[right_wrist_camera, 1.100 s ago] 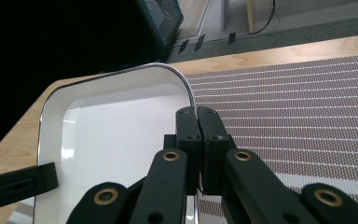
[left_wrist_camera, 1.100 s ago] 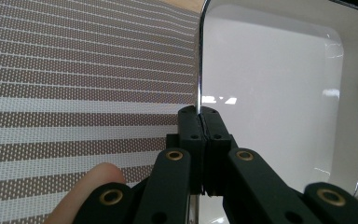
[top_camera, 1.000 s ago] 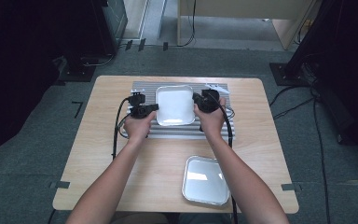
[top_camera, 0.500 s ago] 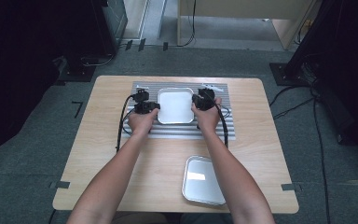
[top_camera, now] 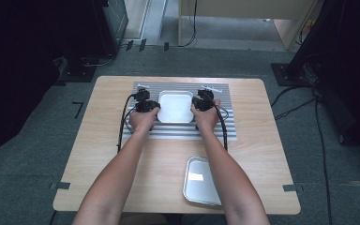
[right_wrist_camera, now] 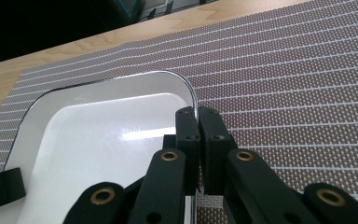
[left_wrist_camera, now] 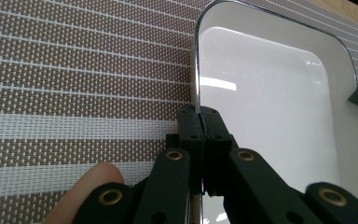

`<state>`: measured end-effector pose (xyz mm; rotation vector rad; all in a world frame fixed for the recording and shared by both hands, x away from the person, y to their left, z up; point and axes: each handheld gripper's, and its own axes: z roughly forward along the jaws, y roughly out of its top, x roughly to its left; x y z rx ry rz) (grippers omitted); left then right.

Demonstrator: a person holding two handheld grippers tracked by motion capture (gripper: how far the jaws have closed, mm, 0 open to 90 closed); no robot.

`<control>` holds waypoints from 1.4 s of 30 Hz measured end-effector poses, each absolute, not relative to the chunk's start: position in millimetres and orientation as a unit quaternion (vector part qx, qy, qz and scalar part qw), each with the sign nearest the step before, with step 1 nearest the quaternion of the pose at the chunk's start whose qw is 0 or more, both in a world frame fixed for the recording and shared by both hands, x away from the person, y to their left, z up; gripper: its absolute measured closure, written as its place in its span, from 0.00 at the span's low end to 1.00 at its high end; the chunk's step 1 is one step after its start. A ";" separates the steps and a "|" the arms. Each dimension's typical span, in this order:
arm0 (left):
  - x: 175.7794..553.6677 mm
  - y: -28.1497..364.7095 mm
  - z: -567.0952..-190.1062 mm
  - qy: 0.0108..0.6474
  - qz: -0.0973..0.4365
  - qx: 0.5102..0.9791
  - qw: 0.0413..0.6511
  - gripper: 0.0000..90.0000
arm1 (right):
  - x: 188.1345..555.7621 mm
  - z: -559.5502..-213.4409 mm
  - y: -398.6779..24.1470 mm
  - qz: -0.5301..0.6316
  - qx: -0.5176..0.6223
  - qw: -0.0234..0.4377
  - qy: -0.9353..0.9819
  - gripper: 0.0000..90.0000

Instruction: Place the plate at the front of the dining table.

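Observation:
A white rectangular tray [top_camera: 174, 106] lies on the striped woven placemat [top_camera: 168, 131] at the back middle of the table. My left gripper [top_camera: 151, 106] pinches the tray's left rim [left_wrist_camera: 196, 70], its jaws closed on the thin edge. On the opposite side my right gripper [top_camera: 198, 105] clamps the right rim [right_wrist_camera: 192, 95] the same way. In the left gripper view the tray [left_wrist_camera: 279, 107] stretches away to the right of my gripper [left_wrist_camera: 199, 114]. In the right gripper view the tray [right_wrist_camera: 98, 140] spreads to the left of my gripper [right_wrist_camera: 196, 114].
A second, metal tray [top_camera: 199, 182] sits on the bare wooden table [top_camera: 98, 159] near the front edge, partly under the right forearm. Cables trail from both grippers over the placemat. Dark equipment and cables stand on the floor around the table.
Both hands have carried the white tray a little toward the far side of the table and lower, onto the placemat. Both grips on its rims are unchanged.

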<state>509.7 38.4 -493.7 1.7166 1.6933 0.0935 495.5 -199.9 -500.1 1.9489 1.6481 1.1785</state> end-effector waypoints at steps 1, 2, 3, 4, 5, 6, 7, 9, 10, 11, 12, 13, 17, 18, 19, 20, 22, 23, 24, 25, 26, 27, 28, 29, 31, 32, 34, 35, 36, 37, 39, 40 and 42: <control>509.6 38.7 -493.7 0.654 0.036 0.665 0.357 1.00 | 495.4 -499.9 -200.4 0.414 0.684 0.163 0.578 0.98; 509.3 39.2 -493.6 0.653 0.035 0.667 0.357 1.00 | 495.3 -499.8 -200.9 0.415 0.683 0.162 0.578 0.98; 509.0 39.4 -493.5 0.651 0.034 0.669 0.357 1.00 | 494.8 -499.8 -202.0 0.416 0.681 0.159 0.581 0.98; 508.5 39.3 -493.3 0.650 0.035 0.670 0.357 1.00 | 494.4 -499.7 -202.4 0.416 0.680 0.159 0.583 0.98; 508.2 39.1 -493.1 0.651 0.035 0.670 0.356 1.00 | 493.9 -499.5 -202.7 0.417 0.678 0.158 0.584 0.98; 508.0 39.1 -492.9 0.650 0.035 0.670 0.356 1.00 | 493.5 -499.4 -202.9 0.417 0.678 0.158 0.584 0.98; 508.0 38.8 -492.8 0.650 0.036 0.671 0.356 1.00 | 493.3 -499.1 -202.9 0.417 0.679 0.158 0.583 0.98; 508.6 39.3 -493.0 0.649 0.032 0.671 0.356 1.00 | 493.4 -499.0 -203.2 0.418 0.679 0.159 0.583 0.98; 509.1 39.6 -493.3 0.650 0.031 0.670 0.357 1.00 | 493.5 -499.0 -203.2 0.418 0.680 0.158 0.582 0.98; 509.4 39.6 -493.5 0.650 0.030 0.670 0.357 1.00 | 493.7 -499.3 -203.4 0.418 0.679 0.157 0.582 0.98; 509.7 39.3 -493.9 0.651 0.029 0.670 0.356 1.00 | 493.8 -499.6 -203.6 0.419 0.680 0.156 0.582 0.98; 510.1 39.2 -494.3 0.651 0.029 0.670 0.355 1.00 | 494.1 -500.2 -203.6 0.419 0.679 0.156 0.583 0.97; 511.3 36.9 -494.4 0.655 0.028 0.668 0.352 0.99 | 495.2 -501.8 -203.2 0.417 0.680 0.159 0.581 0.96; 511.4 36.1 -494.4 0.654 0.028 0.669 0.352 0.99 | 495.6 -502.2 -203.5 0.417 0.680 0.161 0.581 0.96; 511.6 34.6 -494.5 0.653 0.028 0.670 0.352 0.99 | 495.8 -502.3 -203.8 0.417 0.681 0.161 0.580 0.96; 511.8 33.4 -494.7 0.652 0.027 0.670 0.353 0.99 | 496.4 -502.8 -205.1 0.416 0.683 0.161 0.579 0.96; 512.7 31.1 -494.9 0.651 0.024 0.672 0.353 0.99 | 497.5 -504.0 -207.7 0.416 0.686 0.159 0.575 0.96; 513.3 29.7 -495.3 0.651 0.025 0.672 0.353 0.99 | 498.0 -504.6 -208.9 0.417 0.688 0.158 0.573 0.96; 513.9 28.6 -495.3 0.651 0.027 0.672 0.352 0.99 | 498.4 -505.3 -209.8 0.418 0.689 0.159 0.571 0.95; 514.4 27.6 -495.8 0.653 0.028 0.670 0.353 0.99 | 498.7 -506.0 -210.2 0.417 0.688 0.161 0.571 0.95; 515.1 27.4 -496.3 0.654 0.028 0.669 0.352 0.99 | 499.2 -506.5 -210.0 0.417 0.689 0.162 0.570 0.95; 515.7 27.4 -496.8 0.654 0.028 0.668 0.352 0.99 | 499.6 -506.9 -209.6 0.417 0.690 0.162 0.570 0.95; 516.2 27.4 -497.4 0.655 0.028 0.668 0.352 0.99 | 500.1 -507.8 -209.9 0.416 0.688 0.163 0.572 0.95; 516.7 27.3 -498.0 0.655 0.027 0.668 0.352 0.99 | 500.6 -508.6 -209.9 0.416 0.688 0.162 0.572 0.95; 517.3 26.9 -499.2 0.655 0.029 0.669 0.351 0.98 | 501.6 -510.6 -210.3 0.415 0.688 0.159 0.573 0.95; 517.3 26.4 -500.0 0.653 0.032 0.671 0.349 0.97 | 501.8 -511.2 -210.3 0.415 0.690 0.159 0.572 0.95; 517.2 26.1 -500.2 0.652 0.035 0.671 0.350 0.97 | 502.4 -513.0 -210.1 0.414 0.690 0.159 0.573 0.94; 517.1 25.9 -500.2 0.652 0.037 0.672 0.349 0.97 | 502.7 -513.5 -210.2 0.415 0.688 0.159 0.573 0.94; 516.8 25.6 -500.2 0.649 0.042 0.675 0.350 0.96 | 502.7 -513.8 -210.2 0.416 0.688 0.158 0.573 0.93; 516.6 25.4 -500.3 0.647 0.045 0.675 0.353 0.95 | 502.8 -513.9 -210.2 0.418 0.688 0.157 0.572 0.92; 516.0 25.7 -499.8 0.643 0.047 0.673 0.362 0.90 | 502.6 -513.0 -210.7 0.425 0.684 0.159 0.571 0.87; 515.1 26.2 -499.3 0.637 0.054 0.672 0.374 0.86 | 502.5 -512.3 -210.8 0.426 0.683 0.159 0.571 0.85; 514.0 26.8 -497.1 0.632 0.059 0.667 0.391 0.75 | 502.2 -510.2 -212.3 0.427 0.681 0.168 0.571 0.81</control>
